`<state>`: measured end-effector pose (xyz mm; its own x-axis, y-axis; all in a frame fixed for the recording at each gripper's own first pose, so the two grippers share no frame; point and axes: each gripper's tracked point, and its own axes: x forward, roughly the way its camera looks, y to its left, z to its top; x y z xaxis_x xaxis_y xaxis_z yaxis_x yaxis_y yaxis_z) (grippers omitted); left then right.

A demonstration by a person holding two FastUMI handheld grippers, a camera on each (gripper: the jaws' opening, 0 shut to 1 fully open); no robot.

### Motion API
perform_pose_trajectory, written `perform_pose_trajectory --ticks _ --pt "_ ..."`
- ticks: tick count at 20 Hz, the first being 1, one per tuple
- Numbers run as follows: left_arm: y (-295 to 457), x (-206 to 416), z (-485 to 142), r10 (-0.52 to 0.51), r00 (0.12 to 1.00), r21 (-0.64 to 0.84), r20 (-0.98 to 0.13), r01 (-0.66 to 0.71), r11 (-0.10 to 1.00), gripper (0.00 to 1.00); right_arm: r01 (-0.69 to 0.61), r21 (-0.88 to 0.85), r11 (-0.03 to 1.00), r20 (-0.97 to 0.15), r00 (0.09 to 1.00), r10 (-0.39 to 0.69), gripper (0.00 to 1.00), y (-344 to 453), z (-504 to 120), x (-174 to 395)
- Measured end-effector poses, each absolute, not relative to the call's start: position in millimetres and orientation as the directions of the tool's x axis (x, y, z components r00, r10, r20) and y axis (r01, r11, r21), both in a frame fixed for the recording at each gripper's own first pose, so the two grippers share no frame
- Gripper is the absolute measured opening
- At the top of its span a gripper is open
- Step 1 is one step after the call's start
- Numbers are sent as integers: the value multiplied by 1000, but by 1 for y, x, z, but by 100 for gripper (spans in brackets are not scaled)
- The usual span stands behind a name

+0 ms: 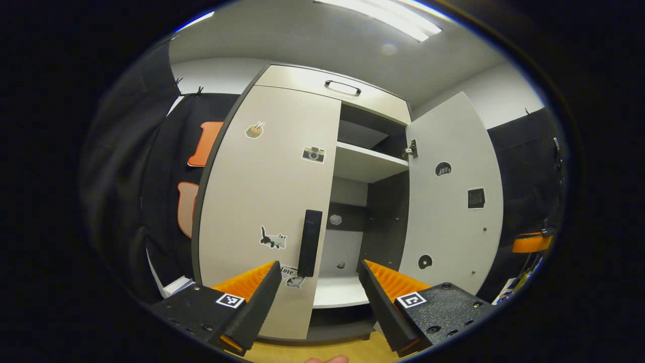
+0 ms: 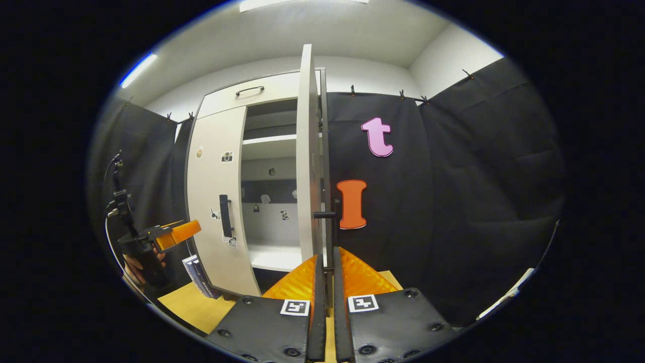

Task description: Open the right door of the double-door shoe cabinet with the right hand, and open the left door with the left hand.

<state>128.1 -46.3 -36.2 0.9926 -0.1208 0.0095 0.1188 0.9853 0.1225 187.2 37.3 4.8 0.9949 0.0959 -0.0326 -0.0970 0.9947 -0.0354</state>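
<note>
Shoe cabinet (image 1: 282, 201) is half done: in the left gripper view its right door (image 1: 453, 201) is swung open, left door (image 1: 267, 191) shut, and the left hand-held gripper (image 1: 317, 287) sits spread just short of the handle (image 1: 310, 242). Right gripper view: right hand-held gripper (image 2: 326, 282) fingers nearly together, at the edge-on right door (image 2: 308, 151); can't tell if pinching.

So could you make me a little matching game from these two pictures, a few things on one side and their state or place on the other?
Things:
1. right door
2. left door
3. left gripper
4. drawer

States or places:
A. shut, a black handle on it
B. open, in front of the left door's handle
C. swung open
D. at the top of the cabinet, above both doors

Pairs: 1-C, 2-A, 3-B, 4-D
</note>
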Motion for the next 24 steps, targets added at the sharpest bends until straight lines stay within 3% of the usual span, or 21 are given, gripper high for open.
perform_pose_trajectory --ticks 2,7,9,10,15,24 --pt "-43 140 -39 -128 992 141 -7 128 982 97 -80 -37 996 -23 997 79 19 39 7 181" --pt "-42 160 -36 -139 990 148 2 137 980 94 -30 -40 999 -28 999 29 94 38 2 164" --pt "-51 167 -36 -157 988 135 3 155 979 94 -29 -26 999 -26 999 28 94 41 2 158" --pt "-56 171 -34 -166 986 135 8 163 977 94 -33 -23 999 -28 999 33 99 43 1 158" --pt "-64 212 -37 -136 991 189 -6 135 973 97 -13 -74 997 -15 1000 12 99 37 3 152" --pt "-14 271 -65 46 998 220 -54 -33 975 94 -12 -112 994 14 1000 13 99 35 7 133"
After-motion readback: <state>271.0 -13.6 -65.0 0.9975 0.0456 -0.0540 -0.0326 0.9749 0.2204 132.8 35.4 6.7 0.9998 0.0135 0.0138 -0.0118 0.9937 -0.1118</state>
